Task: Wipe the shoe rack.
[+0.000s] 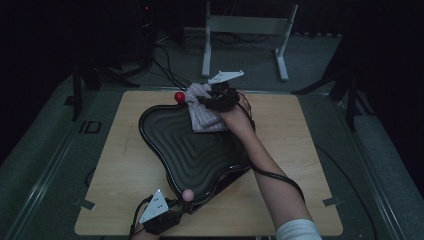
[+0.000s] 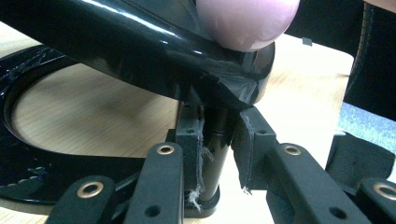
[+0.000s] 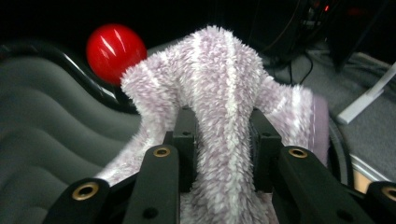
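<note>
With my left gripper [image 2: 219,140] clenched on the near post of the black tray [image 1: 165,130] and my right gripper [image 3: 223,140] pinching the fuzzy cloth [image 3: 224,84] at the far rim, I worry a hard wipe knocks the red ball [image 3: 114,51] or tips the tray.

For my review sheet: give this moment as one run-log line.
left gripper: shut on tray leg | right gripper: shut on fuzzy cloth | cloth on black tray near red ball
</note>
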`<state>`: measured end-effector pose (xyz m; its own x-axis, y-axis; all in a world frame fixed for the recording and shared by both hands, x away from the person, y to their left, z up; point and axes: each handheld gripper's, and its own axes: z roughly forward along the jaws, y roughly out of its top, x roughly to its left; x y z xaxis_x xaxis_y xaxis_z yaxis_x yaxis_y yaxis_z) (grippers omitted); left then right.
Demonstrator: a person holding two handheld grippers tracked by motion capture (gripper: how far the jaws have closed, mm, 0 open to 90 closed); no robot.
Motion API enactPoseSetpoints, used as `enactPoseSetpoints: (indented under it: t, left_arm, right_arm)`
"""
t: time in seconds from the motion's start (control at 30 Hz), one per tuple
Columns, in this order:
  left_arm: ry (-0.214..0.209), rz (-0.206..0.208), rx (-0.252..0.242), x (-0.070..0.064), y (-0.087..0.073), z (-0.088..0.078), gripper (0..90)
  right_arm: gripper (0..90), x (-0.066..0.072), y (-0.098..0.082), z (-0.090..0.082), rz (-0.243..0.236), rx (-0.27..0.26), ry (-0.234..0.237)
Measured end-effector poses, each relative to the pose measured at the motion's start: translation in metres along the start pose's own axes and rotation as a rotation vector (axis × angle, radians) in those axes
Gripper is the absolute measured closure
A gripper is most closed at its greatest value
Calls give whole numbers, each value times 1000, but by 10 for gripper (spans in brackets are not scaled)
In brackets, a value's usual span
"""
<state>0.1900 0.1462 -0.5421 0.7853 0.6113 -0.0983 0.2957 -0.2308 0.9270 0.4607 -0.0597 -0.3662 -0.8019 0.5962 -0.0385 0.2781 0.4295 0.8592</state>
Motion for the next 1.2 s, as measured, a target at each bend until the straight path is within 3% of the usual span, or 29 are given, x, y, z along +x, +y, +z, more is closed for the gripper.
enactPoseSetpoints:
  t: [0.33,1.0,1.2]
  left_arm:
    - [5,0,3,-1,1,0,739]
    - [7,-1,5,-1,1,0,739]
    - [7,-2,7,-1,1,0,738]
  right_arm:
    - [699,6,-20,-6,-7,7,2]
    - [698,34,-89,-48,-16,46,8]
    - [698,39,-107,-60,-8,55,31]
